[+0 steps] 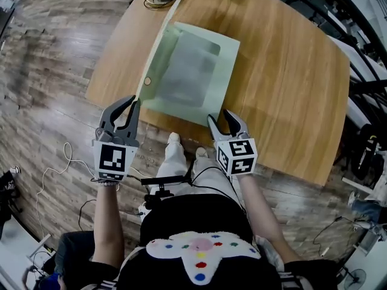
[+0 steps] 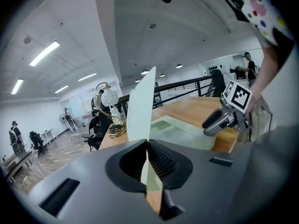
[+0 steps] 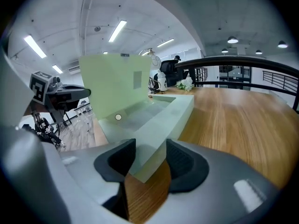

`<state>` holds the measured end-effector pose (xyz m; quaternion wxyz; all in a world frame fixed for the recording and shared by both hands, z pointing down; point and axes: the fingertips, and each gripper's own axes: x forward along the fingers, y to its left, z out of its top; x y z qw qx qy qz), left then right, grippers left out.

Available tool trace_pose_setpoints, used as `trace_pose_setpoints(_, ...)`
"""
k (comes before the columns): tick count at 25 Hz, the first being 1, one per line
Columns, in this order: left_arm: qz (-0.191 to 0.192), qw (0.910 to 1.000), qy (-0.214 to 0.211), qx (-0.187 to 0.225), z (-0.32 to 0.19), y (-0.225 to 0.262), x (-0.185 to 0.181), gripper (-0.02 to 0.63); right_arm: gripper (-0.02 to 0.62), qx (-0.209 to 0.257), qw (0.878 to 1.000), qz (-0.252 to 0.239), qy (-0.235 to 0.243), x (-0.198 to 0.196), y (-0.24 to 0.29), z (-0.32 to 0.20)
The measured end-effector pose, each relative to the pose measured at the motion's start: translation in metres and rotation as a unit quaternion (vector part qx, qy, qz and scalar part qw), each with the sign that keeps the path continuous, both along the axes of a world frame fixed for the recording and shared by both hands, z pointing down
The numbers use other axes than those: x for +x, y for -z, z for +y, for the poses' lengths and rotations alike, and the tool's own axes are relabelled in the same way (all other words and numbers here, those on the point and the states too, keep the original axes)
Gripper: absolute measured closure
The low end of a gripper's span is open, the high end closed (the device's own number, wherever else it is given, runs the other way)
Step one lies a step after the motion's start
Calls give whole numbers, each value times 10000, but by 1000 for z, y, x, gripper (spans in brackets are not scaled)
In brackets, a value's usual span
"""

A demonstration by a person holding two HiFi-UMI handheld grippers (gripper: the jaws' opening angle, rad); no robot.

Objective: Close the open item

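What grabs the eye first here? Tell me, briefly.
A pale green box lies open on the wooden table, its lid standing upright along the box's left side. The left claw is shut on the lid's near edge. The right claw sits open around the box's near right corner.

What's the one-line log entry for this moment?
left gripper: shut on lid, lid upright | right gripper: jaws apart around near corner of green box | green box: open, on table
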<state>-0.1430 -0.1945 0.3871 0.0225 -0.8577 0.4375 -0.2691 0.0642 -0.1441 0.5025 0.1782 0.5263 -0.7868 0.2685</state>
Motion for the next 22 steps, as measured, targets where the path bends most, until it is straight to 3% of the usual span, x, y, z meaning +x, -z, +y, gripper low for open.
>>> trace_pose_setpoints(9,-660,9941,-851,-141,19,-22,42,586,405,35,10000,-79,29,-3,-2,-2)
trace_pose_setpoints(15,-1369,9791,-1495,-143,33,-41,67,581,405,44,9999,-101,39,-3,-2,-1)
trace_pose_setpoints(22,-1793,9634,-1971,-284,42,-63,88,578,405,148,9997,-215,-27,9,6,-5)
